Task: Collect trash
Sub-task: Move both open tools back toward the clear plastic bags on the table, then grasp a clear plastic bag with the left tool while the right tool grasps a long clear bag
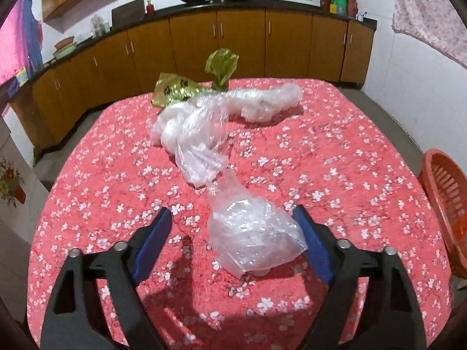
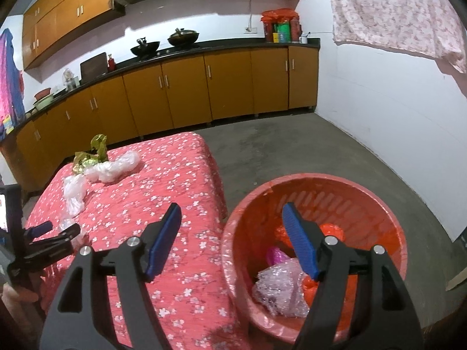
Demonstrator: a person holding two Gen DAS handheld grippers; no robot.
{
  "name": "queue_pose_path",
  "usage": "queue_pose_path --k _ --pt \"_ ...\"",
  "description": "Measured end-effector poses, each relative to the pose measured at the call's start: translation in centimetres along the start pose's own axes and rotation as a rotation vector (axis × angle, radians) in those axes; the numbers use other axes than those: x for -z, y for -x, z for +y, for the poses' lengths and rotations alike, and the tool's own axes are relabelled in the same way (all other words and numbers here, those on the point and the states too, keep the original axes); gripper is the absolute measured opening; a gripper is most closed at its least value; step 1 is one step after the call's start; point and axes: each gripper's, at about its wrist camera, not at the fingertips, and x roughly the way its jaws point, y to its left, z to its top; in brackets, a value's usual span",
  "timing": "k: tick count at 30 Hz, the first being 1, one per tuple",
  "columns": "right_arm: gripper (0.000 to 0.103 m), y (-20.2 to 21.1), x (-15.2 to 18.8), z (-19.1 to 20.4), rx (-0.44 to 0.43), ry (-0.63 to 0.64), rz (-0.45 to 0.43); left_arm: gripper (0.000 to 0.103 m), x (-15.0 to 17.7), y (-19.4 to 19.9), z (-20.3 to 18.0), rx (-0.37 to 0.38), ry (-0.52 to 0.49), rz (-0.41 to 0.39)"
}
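My left gripper (image 1: 232, 214) is open over the table, its blue pads on either side of a crumpled clear plastic bag (image 1: 254, 233) that lies on the pink flowered cloth (image 1: 350, 175). Farther back lie a clear bag (image 1: 201, 140), a long white plastic bundle (image 1: 262, 100) and a gold-green wrapper (image 1: 178, 89). My right gripper (image 2: 232, 208) is open and empty above the rim of the red basket (image 2: 379, 204), which holds bubble wrap (image 2: 277, 291), a pink piece and orange plastic. The left gripper shows at the left edge of the right wrist view (image 2: 55, 230).
The red basket (image 1: 446, 204) stands on the floor just off the table's right edge. Orange kitchen cabinets (image 2: 204, 87) with woks on the counter run along the back. Grey concrete floor (image 2: 292, 145) lies between table and wall. A flowered cloth (image 2: 394, 8) hangs at upper right.
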Motion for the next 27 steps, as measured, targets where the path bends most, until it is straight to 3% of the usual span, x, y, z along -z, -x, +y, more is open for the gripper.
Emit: queue_pose_path --k 4,7,15,27 --pt "0.07 -0.6 -0.1 1.3 -0.02 0.021 0.007 0.058 0.0 -1.0 0.8 0.031 0.027 0.039" --pt "0.07 -1.2 0.0 2.5 -0.038 0.037 0.016 0.049 0.1 -1.0 1.5 0.049 0.035 0.047" --pt "0.07 -3.3 -0.2 6.8 -0.116 0.087 0.038 0.045 0.5 0.7 5.5 0.062 0.072 0.017" --pt "0.07 -7.9 -1.2 15.5 -0.226 0.186 0.053 0.045 -1.2 0.2 13.2 -0.04 0.148 -0.016"
